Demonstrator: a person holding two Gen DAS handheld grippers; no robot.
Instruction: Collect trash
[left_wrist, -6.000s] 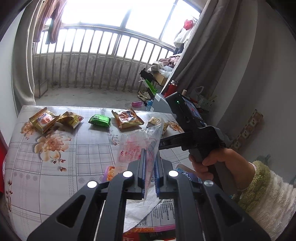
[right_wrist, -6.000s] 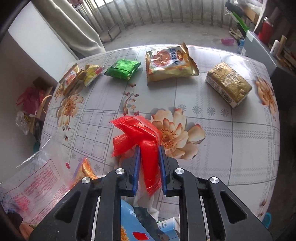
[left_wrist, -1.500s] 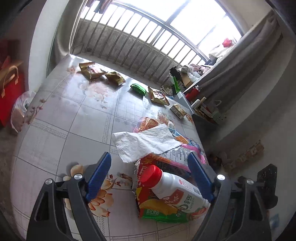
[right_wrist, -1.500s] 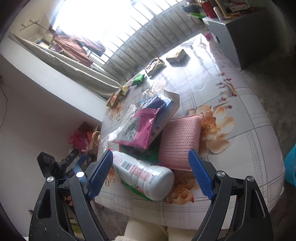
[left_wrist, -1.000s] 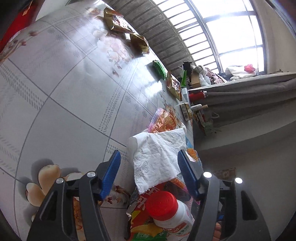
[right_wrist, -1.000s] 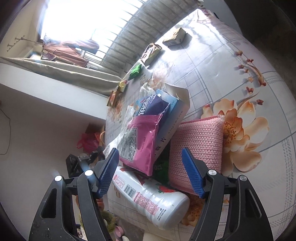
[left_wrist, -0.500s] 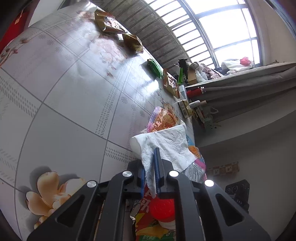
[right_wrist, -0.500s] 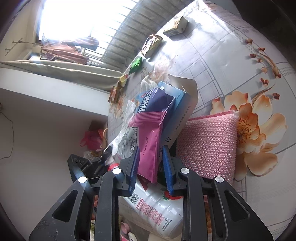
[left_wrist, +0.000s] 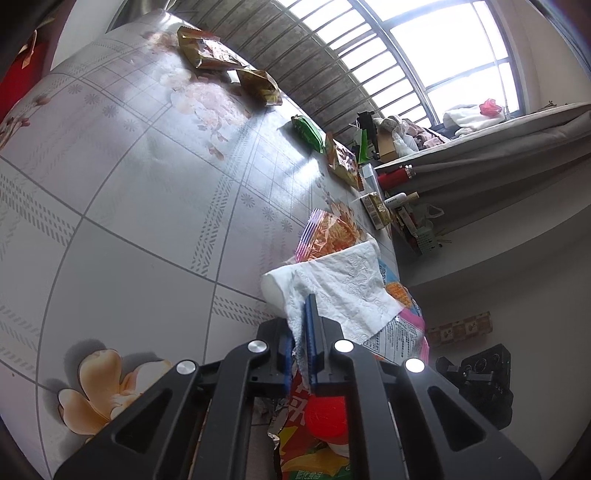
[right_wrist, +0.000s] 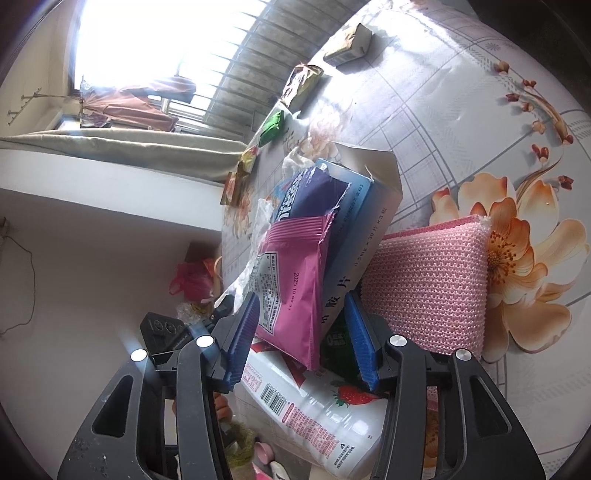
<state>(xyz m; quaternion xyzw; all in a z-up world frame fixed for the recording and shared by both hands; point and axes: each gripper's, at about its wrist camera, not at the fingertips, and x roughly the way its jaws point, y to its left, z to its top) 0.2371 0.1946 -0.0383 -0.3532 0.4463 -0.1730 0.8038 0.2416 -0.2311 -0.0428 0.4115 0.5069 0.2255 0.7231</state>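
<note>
A pile of trash lies on the near end of the floral table. My left gripper is shut on a white paper tissue that lies on top of the pile, above a red-capped bottle. My right gripper is partly shut, its pads on either side of a pink snack bag and a blue-and-white carton; whether they press on it I cannot tell. A white bottle lies under the bag. A pink knitted sponge lies to the right.
Snack packets lie along the far edge: two yellow ones, a green one, an orange one and a gold box. An orange wrapper lies behind the tissue. A red bag sits on the floor.
Since 1.5 s ago my left gripper moved in and shut on the tissue. My right gripper closed around the pink bag and carton, then its jaws widened a little in the last half second.
</note>
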